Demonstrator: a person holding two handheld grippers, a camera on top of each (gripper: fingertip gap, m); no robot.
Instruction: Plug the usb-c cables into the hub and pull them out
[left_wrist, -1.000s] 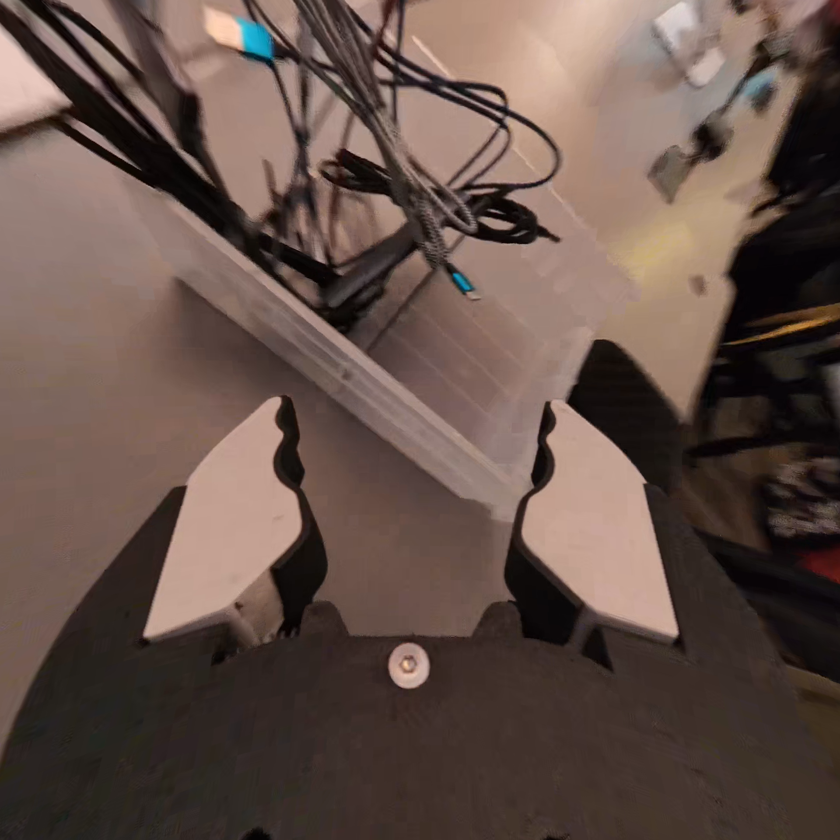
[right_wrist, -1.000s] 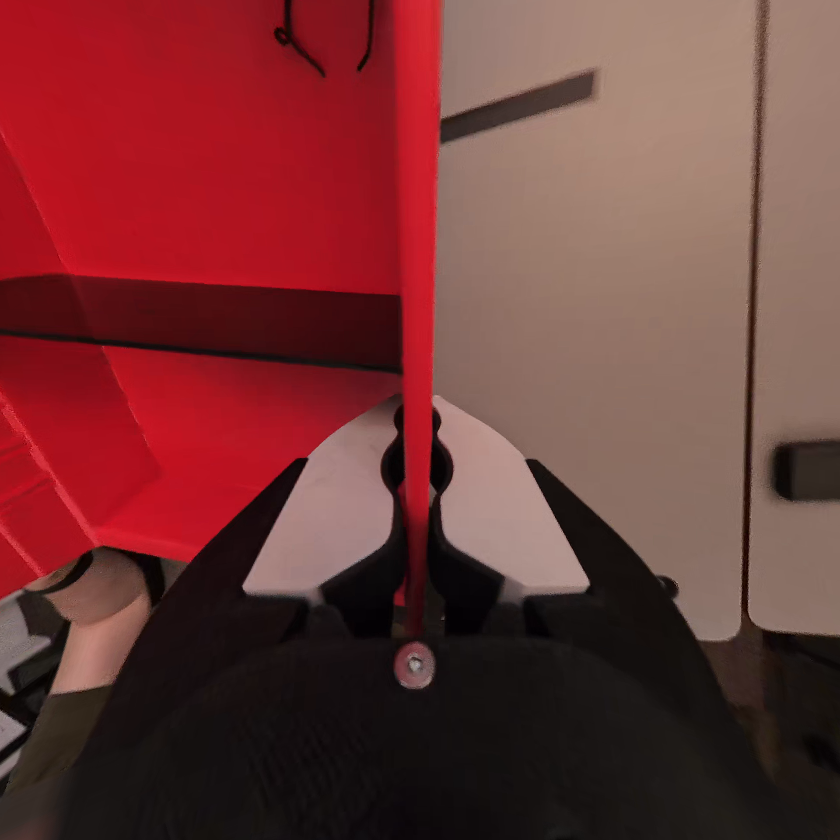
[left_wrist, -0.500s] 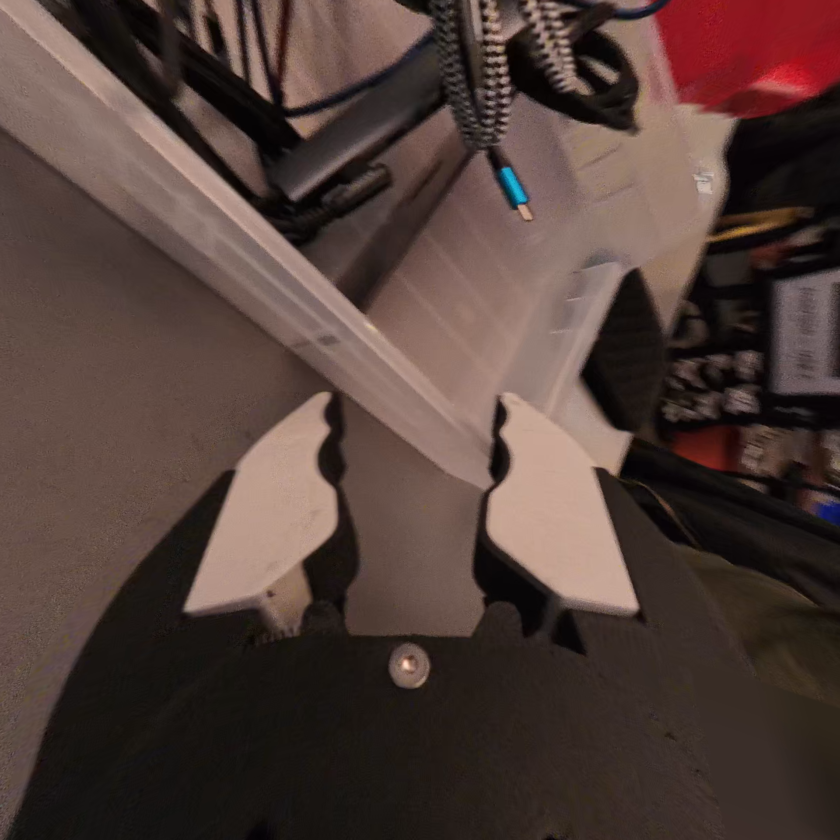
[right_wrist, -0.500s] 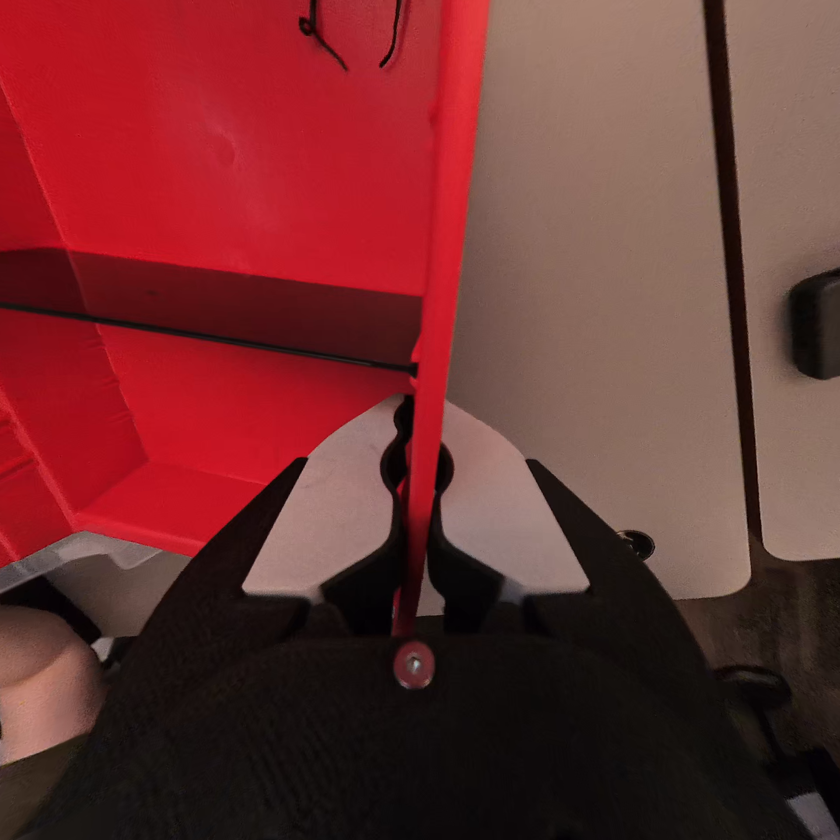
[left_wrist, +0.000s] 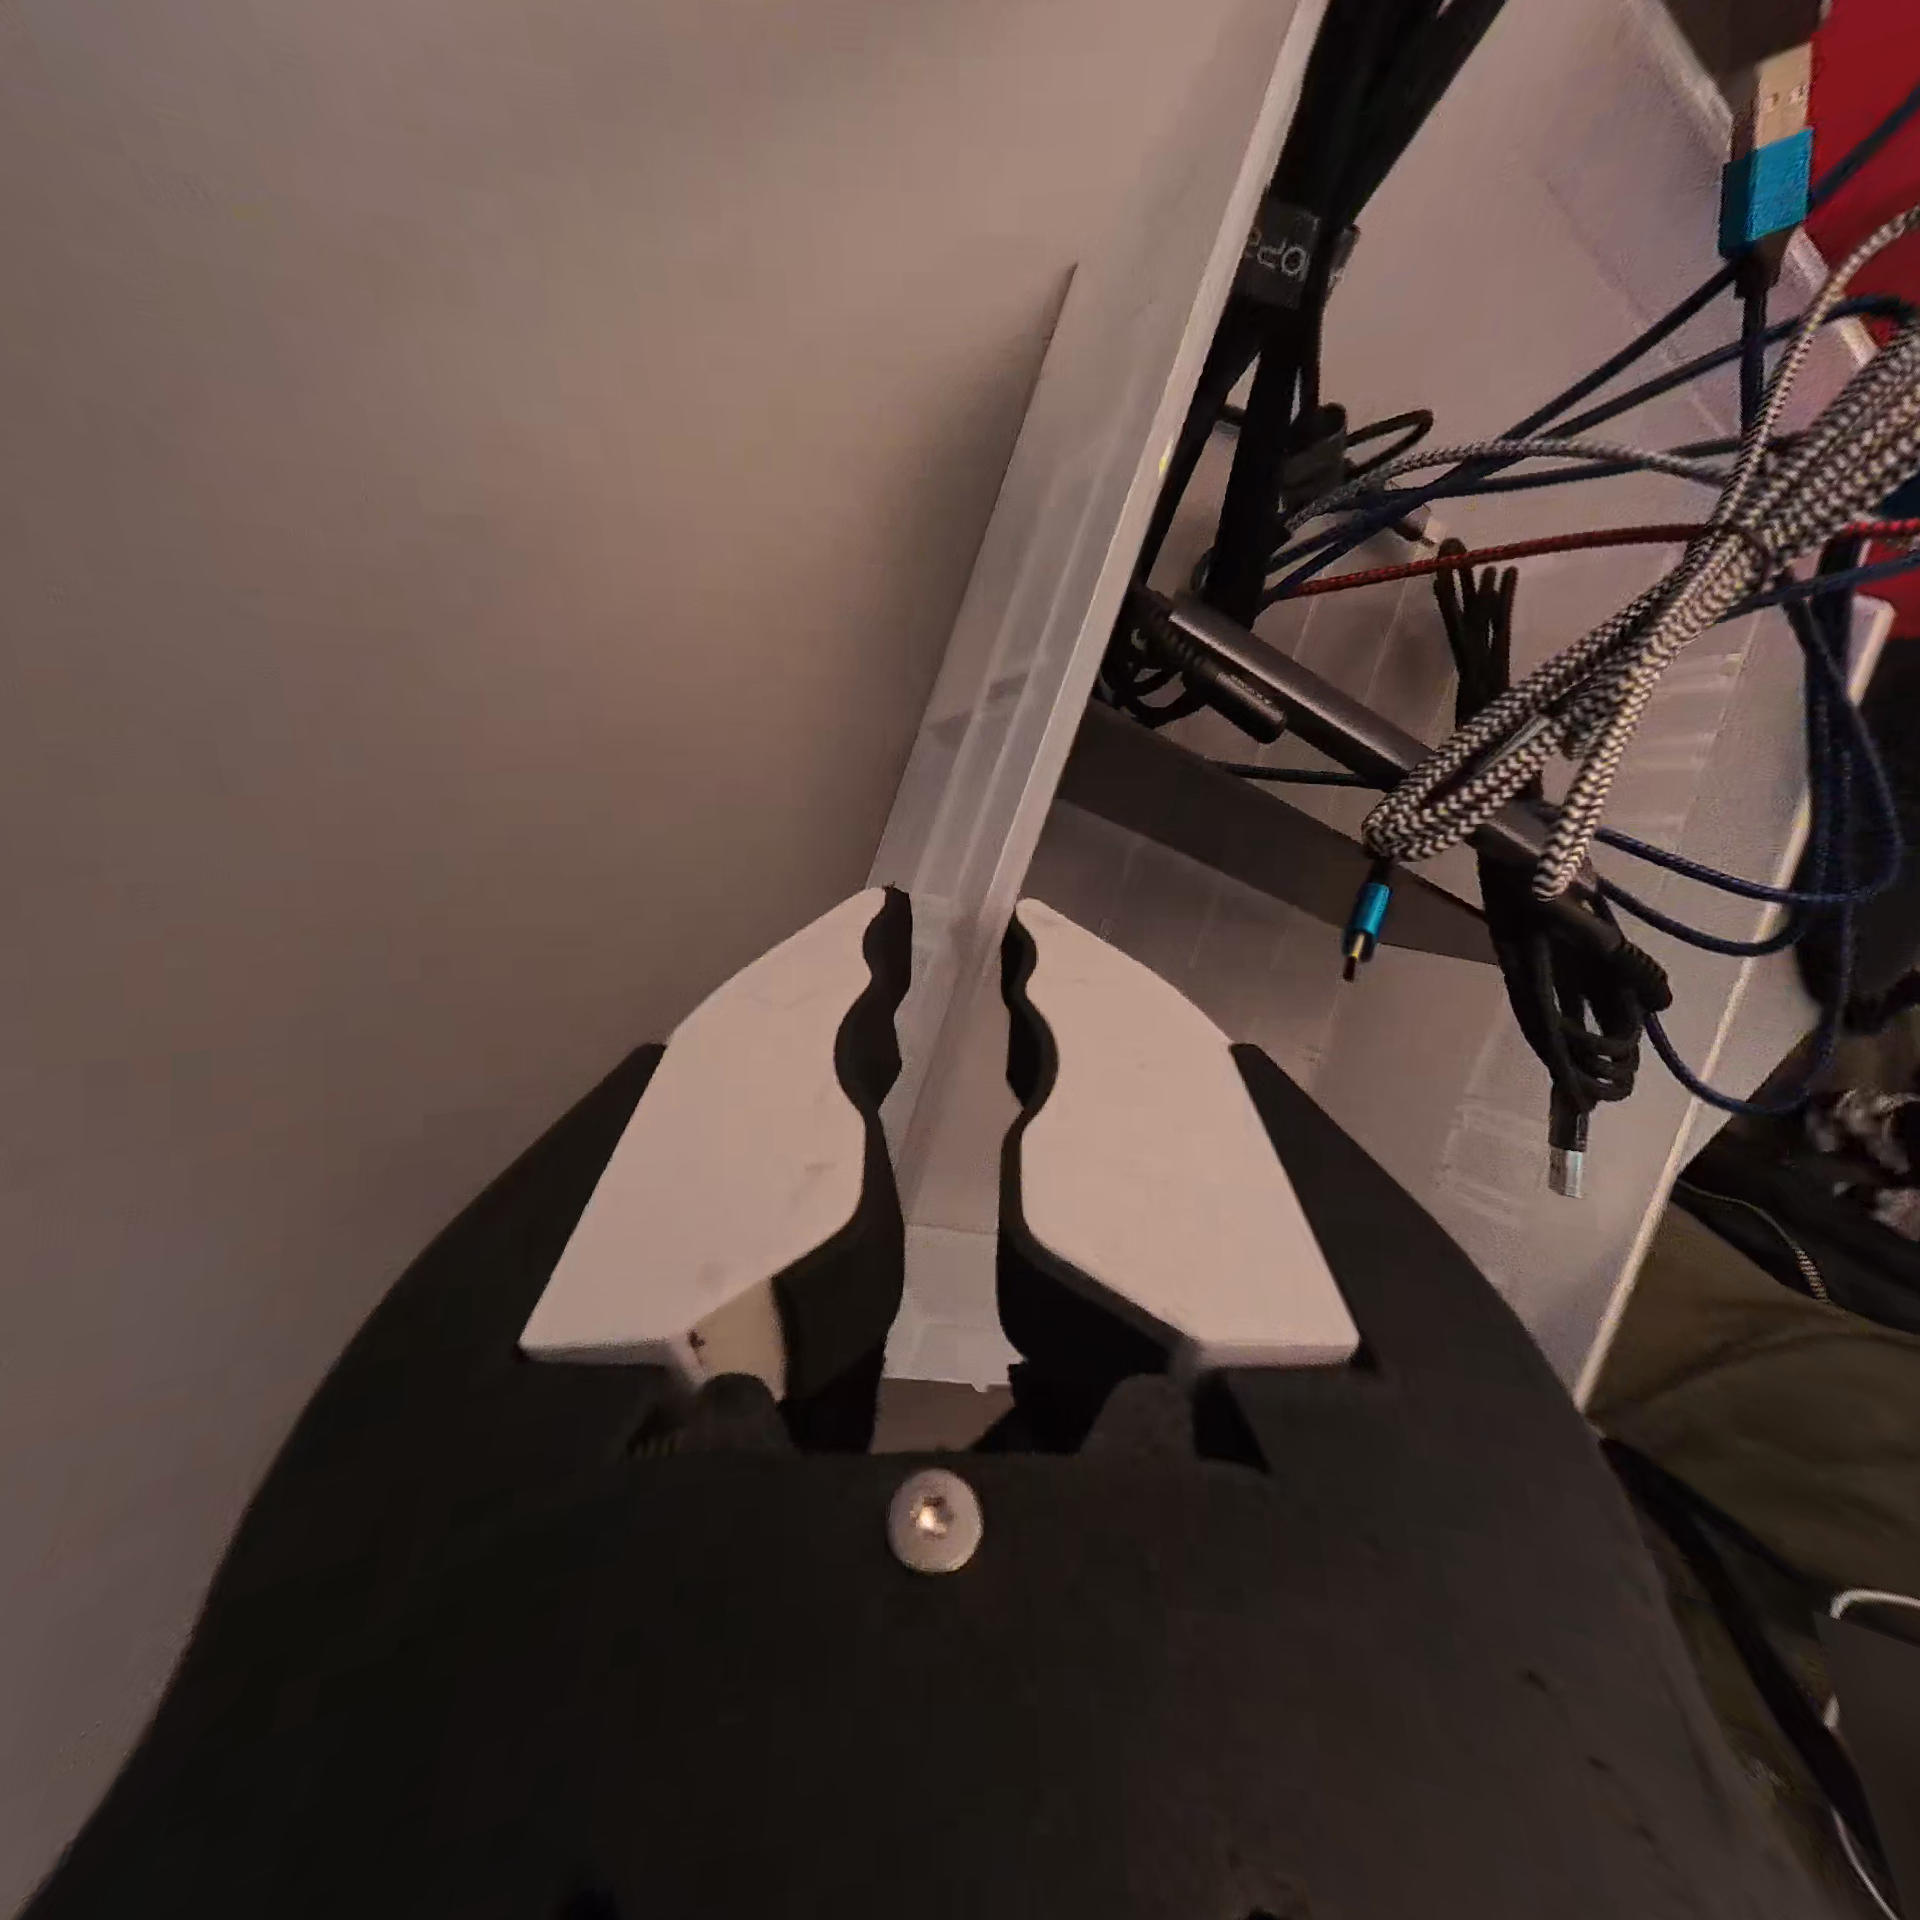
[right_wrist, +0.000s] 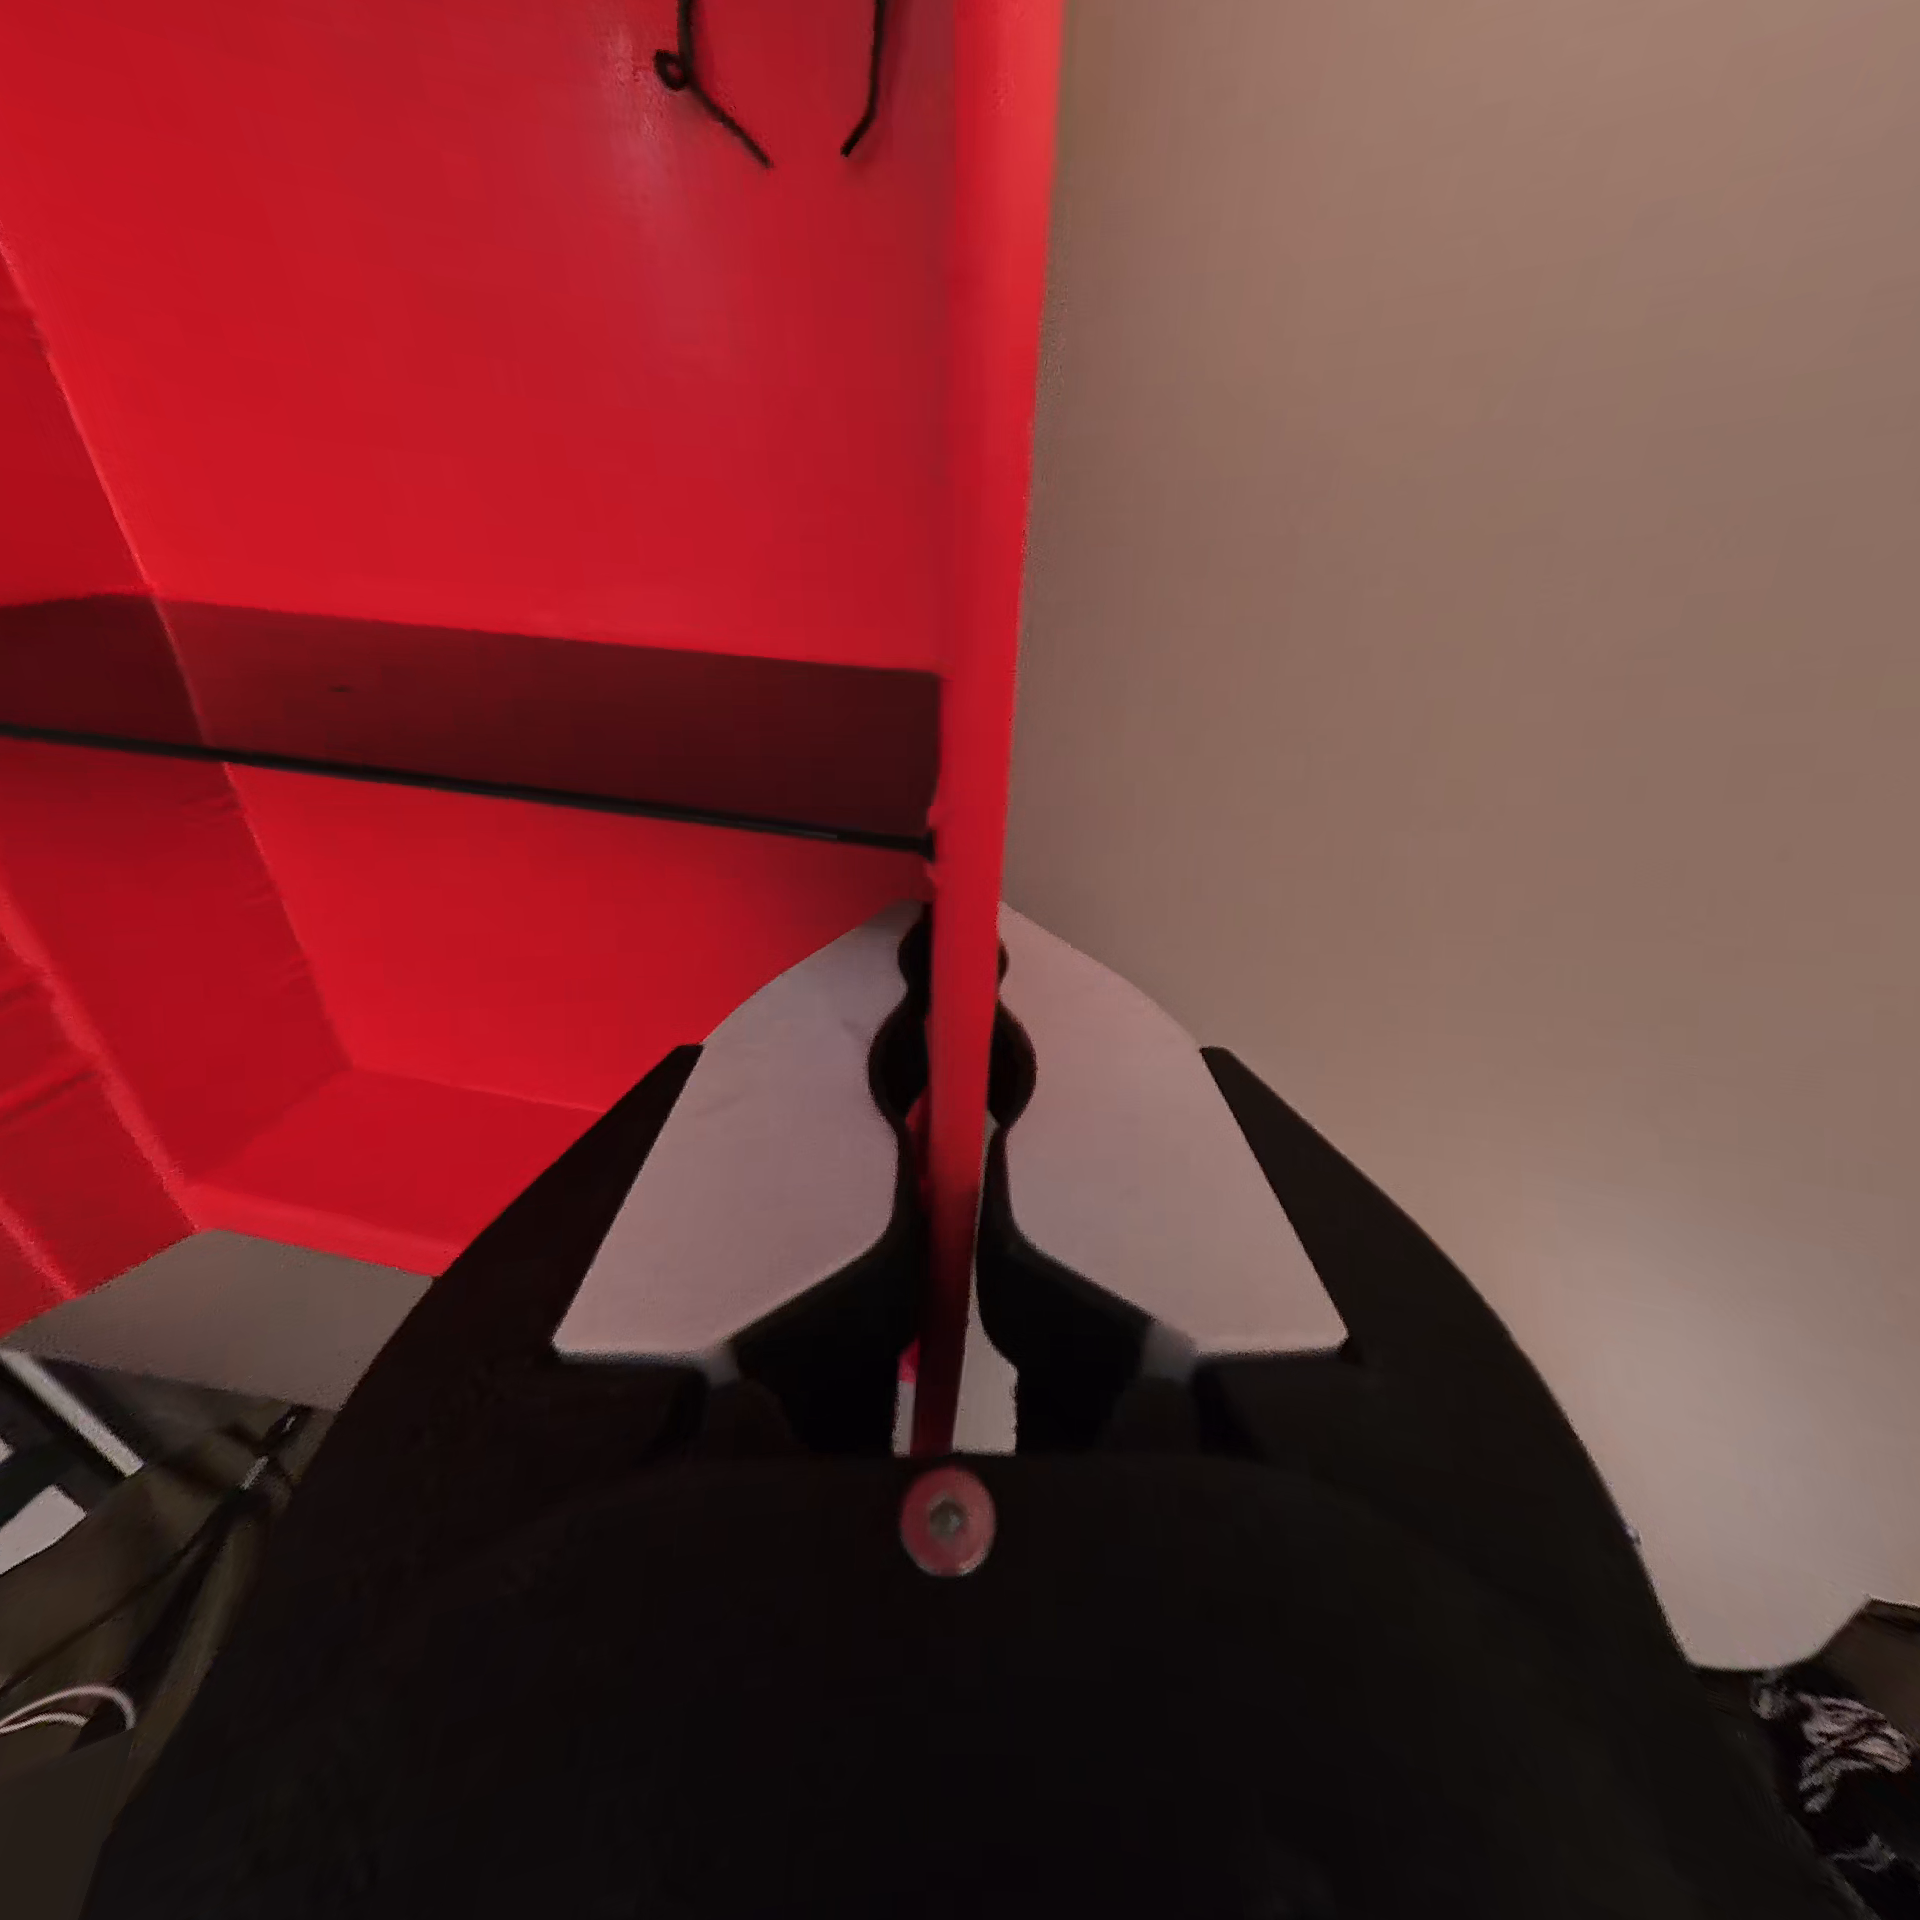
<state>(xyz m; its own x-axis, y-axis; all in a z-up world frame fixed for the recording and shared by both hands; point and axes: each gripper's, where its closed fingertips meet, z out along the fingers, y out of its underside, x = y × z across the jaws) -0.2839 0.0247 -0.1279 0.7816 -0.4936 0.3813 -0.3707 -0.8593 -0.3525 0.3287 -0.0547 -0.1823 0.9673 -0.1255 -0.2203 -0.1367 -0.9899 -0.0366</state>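
Observation:
A clear plastic box (left_wrist: 1049, 582) holds a tangle of cables and a grey hub (left_wrist: 1320, 717). A black-and-white braided cable ends in a blue usb-c plug (left_wrist: 1369, 920) that hangs free above the box floor. A second blue plug (left_wrist: 1766, 192) hangs at the top right. My left gripper (left_wrist: 956, 914) is shut on the box's near rim, one finger on each side of the wall. My right gripper (right_wrist: 961, 914) is shut on the thin edge of a red plastic lid (right_wrist: 520, 364), which fills the left half of the right wrist view.
A coiled black cable bundle (left_wrist: 1579, 997) hangs inside the box to the right of the blue usb-c plug. A beige tabletop (left_wrist: 416, 623) lies left of the box and also right of the red lid (right_wrist: 1455, 727). Dark clutter sits beyond the table's edge (right_wrist: 1829, 1745). Left tips to right tips: about 60 cm.
My left gripper has moved forward onto the clear box's rim and closed on it. My right gripper keeps its hold on the red lid, which has shifted over the table.

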